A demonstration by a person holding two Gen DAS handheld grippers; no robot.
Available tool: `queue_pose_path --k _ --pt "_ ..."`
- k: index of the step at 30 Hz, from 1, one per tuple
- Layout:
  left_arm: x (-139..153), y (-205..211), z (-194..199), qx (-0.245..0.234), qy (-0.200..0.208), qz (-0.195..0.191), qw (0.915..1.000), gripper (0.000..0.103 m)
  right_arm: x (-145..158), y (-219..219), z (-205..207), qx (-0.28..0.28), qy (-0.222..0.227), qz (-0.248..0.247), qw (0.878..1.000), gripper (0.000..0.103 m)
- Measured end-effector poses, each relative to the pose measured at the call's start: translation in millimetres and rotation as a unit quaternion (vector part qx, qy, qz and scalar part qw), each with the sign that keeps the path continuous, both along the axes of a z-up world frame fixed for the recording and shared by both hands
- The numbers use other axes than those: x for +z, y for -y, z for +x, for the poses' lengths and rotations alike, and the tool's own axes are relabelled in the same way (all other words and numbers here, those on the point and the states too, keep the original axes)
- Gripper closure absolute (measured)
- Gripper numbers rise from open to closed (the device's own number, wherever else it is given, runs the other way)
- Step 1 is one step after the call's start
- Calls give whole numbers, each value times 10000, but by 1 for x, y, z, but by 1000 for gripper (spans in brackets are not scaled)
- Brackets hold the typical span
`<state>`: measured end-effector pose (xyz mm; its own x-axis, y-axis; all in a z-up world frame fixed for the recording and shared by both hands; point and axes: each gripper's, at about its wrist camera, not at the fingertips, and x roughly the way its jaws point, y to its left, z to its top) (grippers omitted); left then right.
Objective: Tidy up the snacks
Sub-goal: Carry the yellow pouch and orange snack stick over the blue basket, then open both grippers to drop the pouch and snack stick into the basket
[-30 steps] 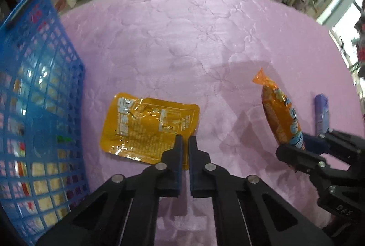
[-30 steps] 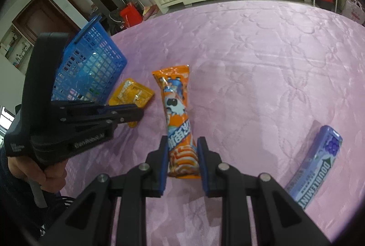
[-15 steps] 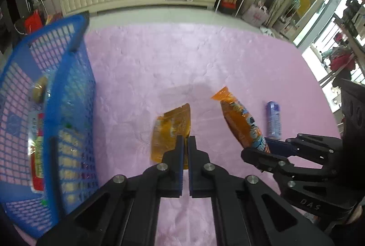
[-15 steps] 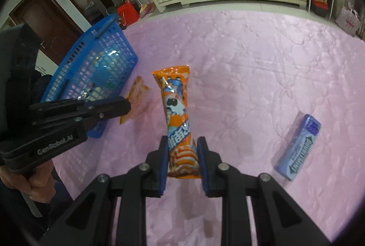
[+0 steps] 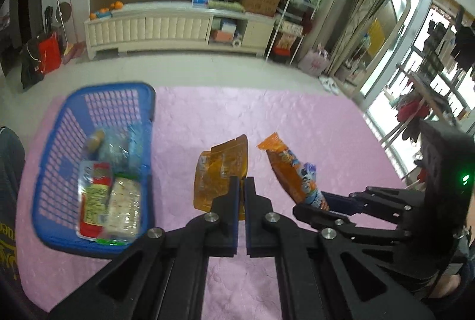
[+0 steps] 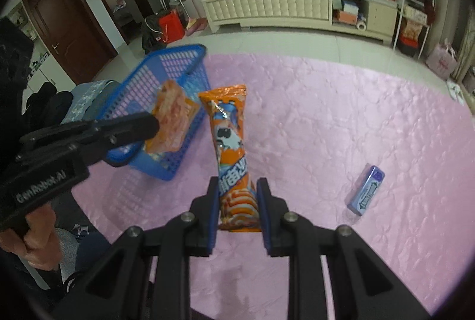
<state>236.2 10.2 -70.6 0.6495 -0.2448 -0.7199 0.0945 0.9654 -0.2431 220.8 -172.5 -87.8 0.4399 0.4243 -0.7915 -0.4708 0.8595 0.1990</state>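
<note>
Left gripper clamped on a yellow pouch, right gripper pinching an orange snack bar, both lifted above a pink quilted cloth. Blue basket with packets at left; gum pack lying right; white cabinet behind on tiled floor.

The support surface is a table covered with a pink quilted cloth bearing an embossed floral pattern; the cloth reaches the visible far edge, beyond which lies the tiled floor.

Items resting directly on the table:

1. A blue plastic lattice basket stands on the left portion of the surface. It contains several packaged snacks, including a red-and-green packet and a pale packet lying side by side.
2. A blue-purple gum pack lies flat on the right portion, well apart from the basket, its long axis running diagonally.
</note>
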Motion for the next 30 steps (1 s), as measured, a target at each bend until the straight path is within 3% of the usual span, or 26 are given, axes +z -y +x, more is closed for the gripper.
queue_pose_path --k 8,14,22,30 --pt "32 -32 -33 135 372 -41 9992 101 31 -35 -17 192 342 42 9992 75" --pt "43 -65 -47 327 478 -111 9983 101 34 -71 -18 451 422 10 9981 75" --pt "29 -107 -42 645 333 -119 9973 101 24 -109 -8 723 355 2 9967 75" --pt "-3 -129 -30 785 21 -128 9968 101 5 -131 6 895 183 -3 9958 75"
